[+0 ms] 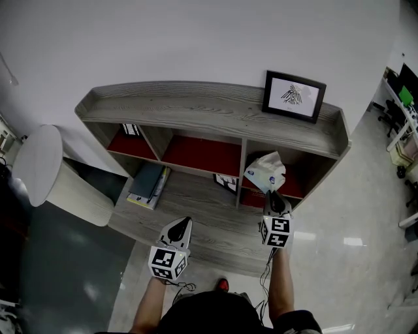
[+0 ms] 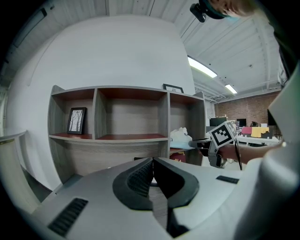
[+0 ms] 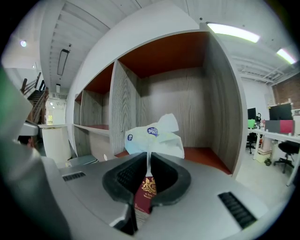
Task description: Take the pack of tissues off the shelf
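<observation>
In the head view the left gripper [image 1: 177, 229] sits at 7 o'clock, jaws together and empty. The right gripper [image 1: 274, 199] sits at 4 o'clock, its arm reaching further forward, with jaws pinched on the pack of tissues [image 1: 264, 171] (a thin edge only).

1. In the head view, the jaws of the right tool [image 1: 270, 194] are concealed by its body and the pack of tissues [image 1: 264, 171].
2. In the right gripper view, the pack's lower edge is lost between the jaws; its blue marks are too small to be read.
3. The red booklet [image 3: 146, 191] is seen only through the jaw gap; its gold print cannot be read.
4. The books [image 1: 149, 184] are partly covered by the shelf [image 1: 196, 107] board above.
5. The person's head [image 2: 225, 7] is cut off by the left gripper view's top edge.
</observation>
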A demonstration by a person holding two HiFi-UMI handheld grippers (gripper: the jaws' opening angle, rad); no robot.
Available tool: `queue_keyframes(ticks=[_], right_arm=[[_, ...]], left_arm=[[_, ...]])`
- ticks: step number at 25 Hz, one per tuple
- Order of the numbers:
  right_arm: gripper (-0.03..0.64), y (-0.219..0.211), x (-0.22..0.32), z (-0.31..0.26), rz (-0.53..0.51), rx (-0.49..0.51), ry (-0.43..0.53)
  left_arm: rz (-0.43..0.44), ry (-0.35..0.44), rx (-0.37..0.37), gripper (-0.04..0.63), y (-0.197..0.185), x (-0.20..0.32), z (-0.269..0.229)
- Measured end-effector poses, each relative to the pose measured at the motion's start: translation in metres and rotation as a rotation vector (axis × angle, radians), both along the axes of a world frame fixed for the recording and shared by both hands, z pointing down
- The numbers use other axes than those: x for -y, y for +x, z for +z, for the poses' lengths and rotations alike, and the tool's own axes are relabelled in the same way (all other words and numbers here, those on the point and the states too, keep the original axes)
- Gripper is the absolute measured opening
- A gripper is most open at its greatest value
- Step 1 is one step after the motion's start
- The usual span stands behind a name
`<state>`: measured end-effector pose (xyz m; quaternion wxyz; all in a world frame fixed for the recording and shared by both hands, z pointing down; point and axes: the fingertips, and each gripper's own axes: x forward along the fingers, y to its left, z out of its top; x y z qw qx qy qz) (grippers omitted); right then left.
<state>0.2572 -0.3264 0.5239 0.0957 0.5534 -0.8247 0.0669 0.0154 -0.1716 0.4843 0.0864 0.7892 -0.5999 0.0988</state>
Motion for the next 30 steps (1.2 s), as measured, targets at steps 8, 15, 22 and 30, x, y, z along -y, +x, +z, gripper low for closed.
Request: queue_keyframes(ticks=[8,15,22,30], right_arm=[[0.038,0.006,-0.006,-0.008,0.02,0.014,0.017],[0.038,0.01,-0.023,-0.029,0.024,0.025,0.059],[0.037,0.015,-0.054,-0.061,0.018,0.024,0.127],[0.038,0.017,-0.096,-0.085,0.0,0.047,0.172]], left_arm=[[0.003,0.004,-0.007,0.008,0.0,-0.003,0.0],[0.026,0.014,-0.016,0.008,0.007,-0.008,-0.003],[0.051,0.033,-0.027,0.008,0.015,-0.017,-0.009],[0.076,0.053,-0.04,0.008,0.024,-0.035,-0.013]])
